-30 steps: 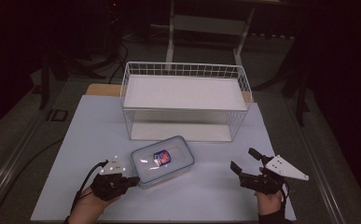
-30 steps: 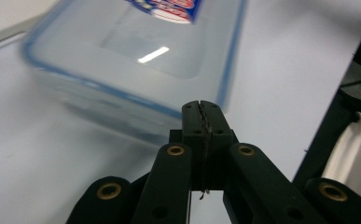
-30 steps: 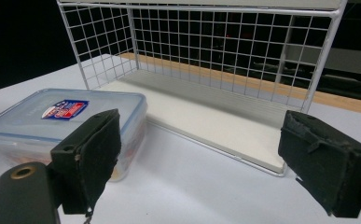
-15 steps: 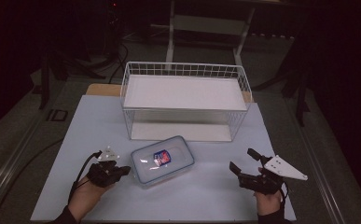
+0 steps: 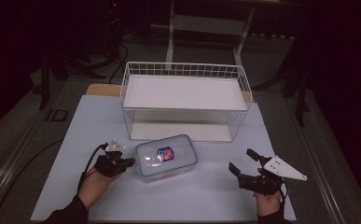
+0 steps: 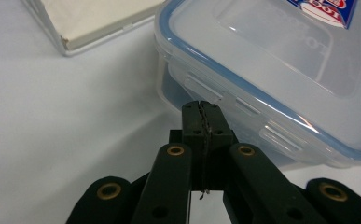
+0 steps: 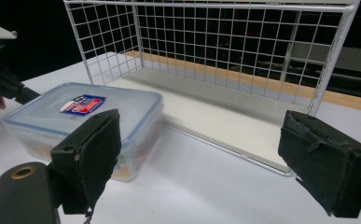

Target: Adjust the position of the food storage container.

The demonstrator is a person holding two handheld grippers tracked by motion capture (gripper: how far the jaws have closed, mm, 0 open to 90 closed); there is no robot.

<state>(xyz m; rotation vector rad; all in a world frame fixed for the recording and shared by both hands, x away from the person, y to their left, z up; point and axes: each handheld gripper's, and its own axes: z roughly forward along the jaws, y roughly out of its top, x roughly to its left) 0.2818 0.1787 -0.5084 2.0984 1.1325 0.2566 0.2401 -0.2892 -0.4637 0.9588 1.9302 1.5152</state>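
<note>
A clear plastic box (image 5: 167, 157) with a blue-rimmed lid and a red and blue label lies on the white table in front of the wire basket (image 5: 185, 101). My left gripper (image 5: 129, 161) is shut, with nothing between its jaws, and its tip is at the box's left side. In the left gripper view the closed tip (image 6: 201, 108) sits right at a side latch of the box (image 6: 271, 60); contact cannot be judged. My right gripper (image 5: 244, 161) stands open to the right of the box, apart from it. The right gripper view has the box (image 7: 82, 121) beyond the left pad.
The white wire basket (image 7: 225, 56) has a white board as its top shelf and another on its floor. The table's front edge (image 5: 169, 220) runs just below both hands. A black cable (image 5: 88, 163) trails from the left gripper. Dark floor and stands surround the table.
My left gripper has moved right toward the box and turned so that its closed tip now points at the box's left side. The right gripper and the box have stayed put.
</note>
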